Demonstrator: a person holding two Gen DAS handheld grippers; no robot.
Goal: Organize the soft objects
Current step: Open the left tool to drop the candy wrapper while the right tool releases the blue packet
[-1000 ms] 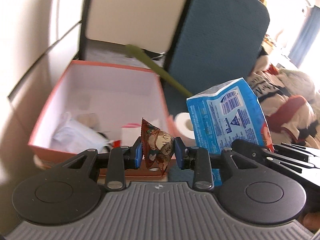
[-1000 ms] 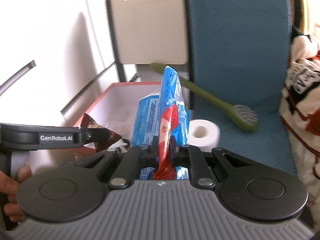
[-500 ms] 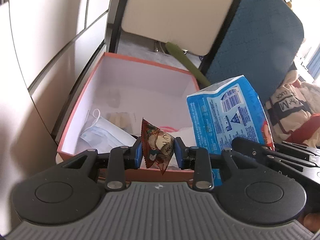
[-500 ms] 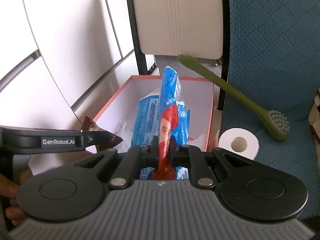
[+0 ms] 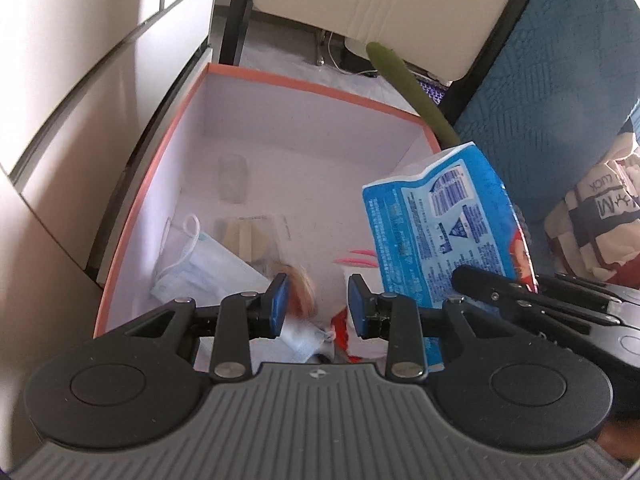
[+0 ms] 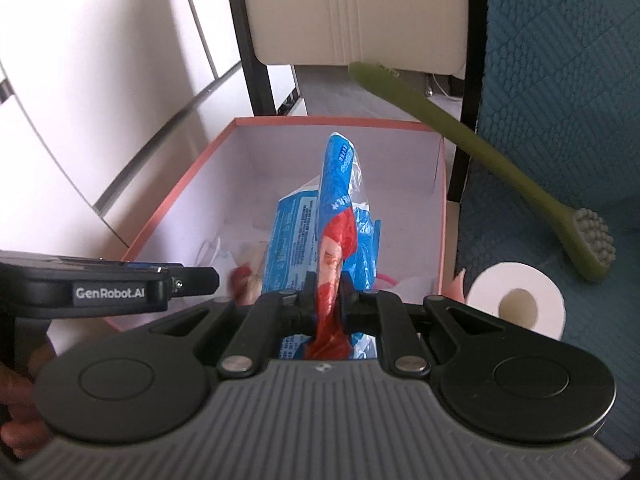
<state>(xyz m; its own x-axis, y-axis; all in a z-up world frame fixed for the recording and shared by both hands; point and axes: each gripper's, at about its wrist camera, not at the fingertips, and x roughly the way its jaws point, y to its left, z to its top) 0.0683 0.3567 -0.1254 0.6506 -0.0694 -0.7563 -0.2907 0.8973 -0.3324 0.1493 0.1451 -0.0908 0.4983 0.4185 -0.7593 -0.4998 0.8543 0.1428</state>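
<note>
My left gripper (image 5: 318, 302) is open above the orange-rimmed white box (image 5: 304, 84). A small brown snack packet (image 5: 300, 290) shows blurred just below its jaws, falling into the box. My right gripper (image 6: 327, 300) is shut on a blue and red tissue pack (image 6: 338, 216), which it holds upright over the box (image 6: 336, 122). The pack also shows in the left wrist view (image 5: 440, 232), at the box's right side. A pale blue face mask (image 5: 204, 268) lies inside the box with other small items.
A green long-handled brush (image 6: 480, 148) lies on the blue quilted seat (image 6: 560, 80), its handle reaching over the box's far corner. A white toilet roll (image 6: 518, 300) stands right of the box. A cream chair back (image 5: 380, 4) and white cabinet doors (image 6: 100, 80) stand behind.
My left gripper has opened and let go of the snack packet, which is dropping into the box. Both grippers have moved forward over the box. The right gripper still holds the tissue pack.
</note>
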